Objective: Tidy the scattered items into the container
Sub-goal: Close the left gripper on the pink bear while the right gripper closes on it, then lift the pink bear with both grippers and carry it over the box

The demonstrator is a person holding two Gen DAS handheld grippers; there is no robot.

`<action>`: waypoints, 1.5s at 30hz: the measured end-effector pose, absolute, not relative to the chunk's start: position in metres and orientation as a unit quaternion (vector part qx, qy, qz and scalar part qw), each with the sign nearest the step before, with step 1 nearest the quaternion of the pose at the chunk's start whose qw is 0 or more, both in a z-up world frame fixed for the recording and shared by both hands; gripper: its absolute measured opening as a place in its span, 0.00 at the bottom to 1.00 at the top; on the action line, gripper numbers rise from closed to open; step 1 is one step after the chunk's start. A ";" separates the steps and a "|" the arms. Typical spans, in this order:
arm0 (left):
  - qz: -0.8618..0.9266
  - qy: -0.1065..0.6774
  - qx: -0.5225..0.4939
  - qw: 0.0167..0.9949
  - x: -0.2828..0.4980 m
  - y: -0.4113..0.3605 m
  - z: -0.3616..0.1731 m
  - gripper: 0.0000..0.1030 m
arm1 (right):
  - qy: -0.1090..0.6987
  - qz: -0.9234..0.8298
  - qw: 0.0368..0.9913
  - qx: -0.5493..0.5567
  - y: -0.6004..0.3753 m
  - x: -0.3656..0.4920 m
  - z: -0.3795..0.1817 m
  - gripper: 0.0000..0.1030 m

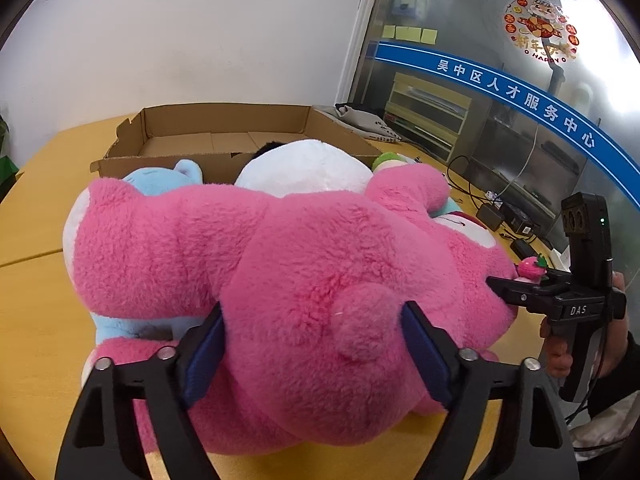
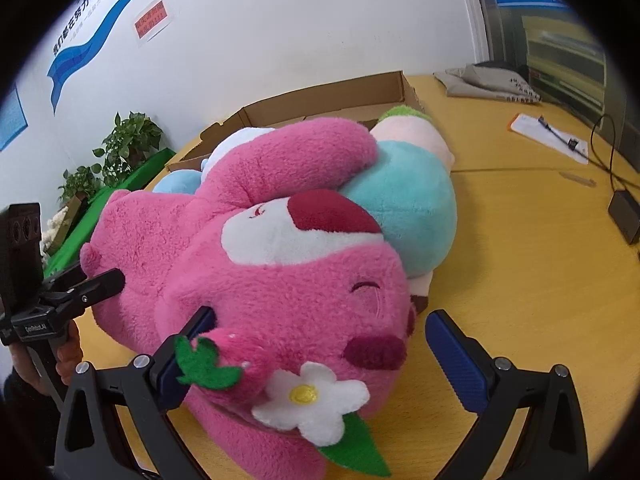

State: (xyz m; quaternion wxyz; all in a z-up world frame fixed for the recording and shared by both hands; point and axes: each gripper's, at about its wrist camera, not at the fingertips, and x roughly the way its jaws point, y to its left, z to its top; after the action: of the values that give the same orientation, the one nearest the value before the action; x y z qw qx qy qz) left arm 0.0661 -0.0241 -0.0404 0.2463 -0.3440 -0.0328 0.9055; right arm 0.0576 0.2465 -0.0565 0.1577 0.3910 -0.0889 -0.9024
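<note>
Pink bear on the table

Pink bear (image 1: pixel 280 280) fills the middle of the frame, lying on the yellow table (image 1: pixel 36 312). Left gripper (image 1: pixel 312 344) squeezes its bottom. Right gripper (image 2: pixel 320 344) sits wide open around its head. Cardboard box (image 1: pixel 224 128) waits upper middle.

Pink bear (image 1: pixel 320 280) fluffy plush; box (image 1: pixel 224 128) matt corrugated cardboard; table (image 2: pixel 520 260) smooth wood-look.

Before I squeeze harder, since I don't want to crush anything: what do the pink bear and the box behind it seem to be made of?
The pink bear looks like soft plush, stuffed: long fuzzy pile, rounded bulging body, felt-like flower at its head. It should give under the fingers. The box looks like plain brown corrugated cardboard: matte, with folded flaps and a torn edge, so probably easy to dent.
</note>
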 end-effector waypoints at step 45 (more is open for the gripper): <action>0.917 -0.045 -0.322 0.231 -0.310 -0.038 0.112 0.38 | -0.102 -0.950 0.163 0.247 0.237 -0.272 0.100 0.52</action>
State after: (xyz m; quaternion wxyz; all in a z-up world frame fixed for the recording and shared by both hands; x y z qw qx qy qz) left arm -0.3097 -0.0380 0.1120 0.2312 -0.3216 -0.0449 0.9171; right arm -0.2723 0.2372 0.0997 0.1633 0.2473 -0.1016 -0.9497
